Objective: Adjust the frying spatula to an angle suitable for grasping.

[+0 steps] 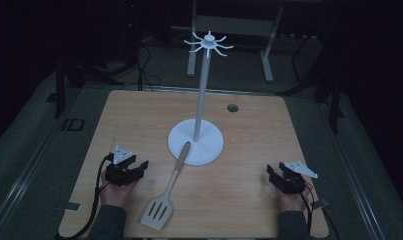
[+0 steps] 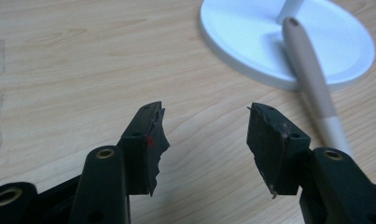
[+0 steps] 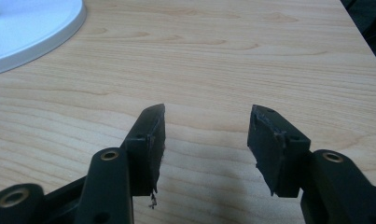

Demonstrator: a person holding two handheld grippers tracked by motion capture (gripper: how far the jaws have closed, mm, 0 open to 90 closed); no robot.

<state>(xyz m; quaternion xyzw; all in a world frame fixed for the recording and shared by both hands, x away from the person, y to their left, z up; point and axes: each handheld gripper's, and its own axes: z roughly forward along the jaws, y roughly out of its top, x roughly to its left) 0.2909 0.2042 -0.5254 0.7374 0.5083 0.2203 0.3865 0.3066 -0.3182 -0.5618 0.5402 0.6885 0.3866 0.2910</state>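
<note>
A white stand [image 1: 199, 95] with a round base [image 1: 209, 148] and hooked arms at its top rises from the middle of the wooden table [image 1: 139, 120]. A grey slotted spatula [image 1: 165, 195] lies flat, its handle tip resting on the base and its blade toward the near edge. The left gripper [image 1: 139, 167] rests on the table left of the spatula, open and empty. In the left gripper view the gripper [image 2: 204, 126] faces the base [image 2: 251, 42] and the spatula handle [image 2: 311, 74]. The right gripper [image 1: 275, 172] sits at the table's right, open over bare wood [image 3: 206, 126].
A small round hole [image 1: 232, 107] sits in the table's far right part. Metal frame legs [image 1: 268, 55] and cables lie on the dark floor beyond the table. In the right gripper view the table's right edge [image 3: 363, 42] is close.
</note>
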